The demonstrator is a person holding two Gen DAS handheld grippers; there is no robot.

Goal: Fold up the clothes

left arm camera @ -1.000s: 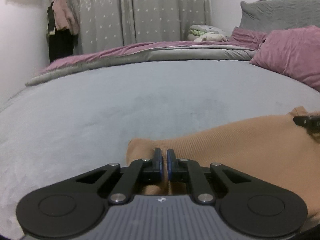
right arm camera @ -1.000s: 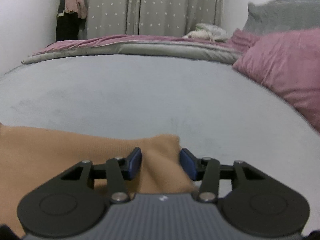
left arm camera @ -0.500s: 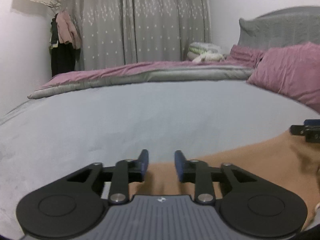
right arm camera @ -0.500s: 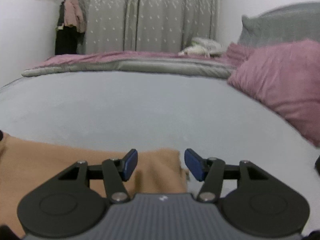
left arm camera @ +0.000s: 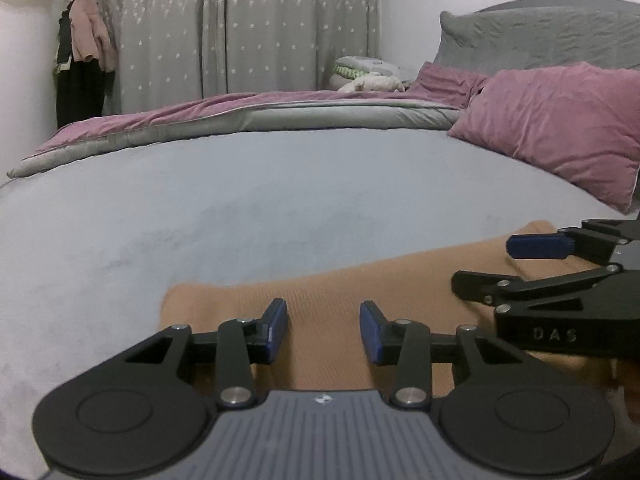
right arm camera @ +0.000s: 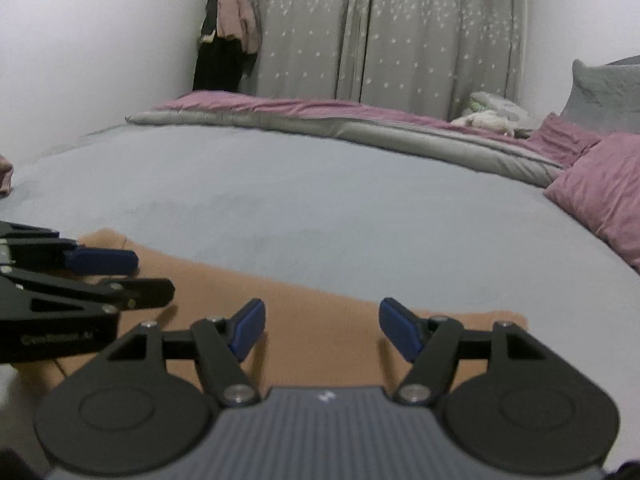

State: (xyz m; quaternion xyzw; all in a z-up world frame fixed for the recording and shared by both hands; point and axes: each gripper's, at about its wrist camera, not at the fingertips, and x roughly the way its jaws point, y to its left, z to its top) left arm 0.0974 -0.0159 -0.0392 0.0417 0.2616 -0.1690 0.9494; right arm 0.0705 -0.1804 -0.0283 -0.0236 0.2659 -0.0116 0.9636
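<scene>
- While both tools hang low over the bed, the left hand-held gripper (left arm camera: pixel 323 332) fills the bottom of its own frame with its blue-padded fingers spread apart, released and grasping nothing.
- Between and under those fingers lies the tan knit garment (left arm camera: pixel 328 292), flat on the bed, its near-left corner at lower centre-left of the left wrist frame.
- At the right edge of that frame the right hand-held gripper (left arm camera: pixel 520 264) reaches in sideways above the same garment, its fingers parted.
- Seen from the right wrist camera, the right hand-held gripper (right arm camera: pixel 322 330) is also released, its pads wide apart with the tan knit garment (right arm camera: pixel 320 320) showing between them; the cloth runs as a band from lower left to lower right of the frame.
- At the left edge of that frame the left hand-held gripper (right arm camera: pixel 112 276) comes in over the garment's left end.
- Beyond the garment, the pale blue-grey bed sheet (left arm camera: pixel 240 208) spreads across the middle of the frame.
- Farther back lies a folded mauve and grey duvet (left arm camera: pixel 280 116), with a mauve pillow (left arm camera: pixel 560 128) at right and a grey pillow (left arm camera: pixel 540 40) behind it.
- At the very back hangs a grey star-print curtain (left arm camera: pixel 240 28), with clothes hanging (left arm camera: pixel 84 48) in the upper left.
</scene>
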